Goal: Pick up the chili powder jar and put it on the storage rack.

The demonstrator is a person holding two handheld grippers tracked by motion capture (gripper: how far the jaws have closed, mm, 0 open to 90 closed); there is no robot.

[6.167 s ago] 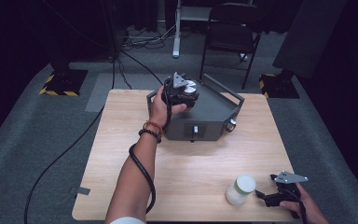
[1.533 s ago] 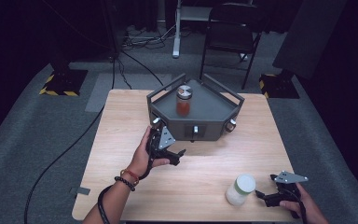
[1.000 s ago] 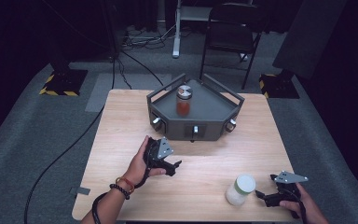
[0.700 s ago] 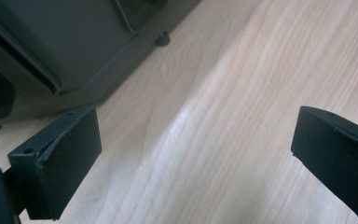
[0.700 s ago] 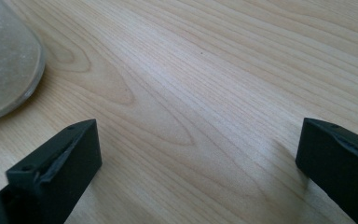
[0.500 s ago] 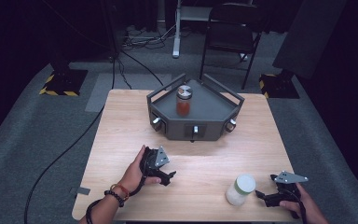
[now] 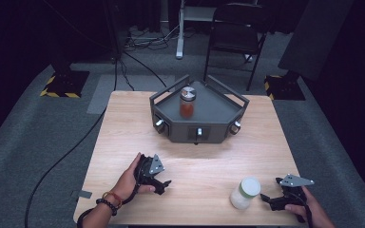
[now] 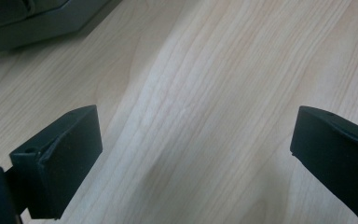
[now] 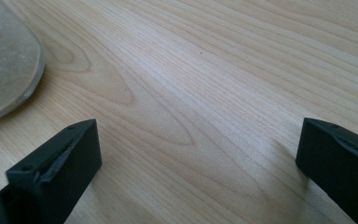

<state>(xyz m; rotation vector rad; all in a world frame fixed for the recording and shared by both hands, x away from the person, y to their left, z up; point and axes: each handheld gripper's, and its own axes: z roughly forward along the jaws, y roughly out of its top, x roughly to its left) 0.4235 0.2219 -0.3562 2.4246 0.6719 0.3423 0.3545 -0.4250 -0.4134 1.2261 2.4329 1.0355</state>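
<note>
Both tongs rest released on the table (image 7: 204,164): left tongs (image 7: 164,185) empty, right tongs (image 7: 266,198) beside the white-lidded jar (image 7: 245,193), seemingly next for grasping

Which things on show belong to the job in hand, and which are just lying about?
Job: red-filled jar on the grey tray; white jar; left gripper; right gripper.
Lying about: black chair; floor cable.
</note>
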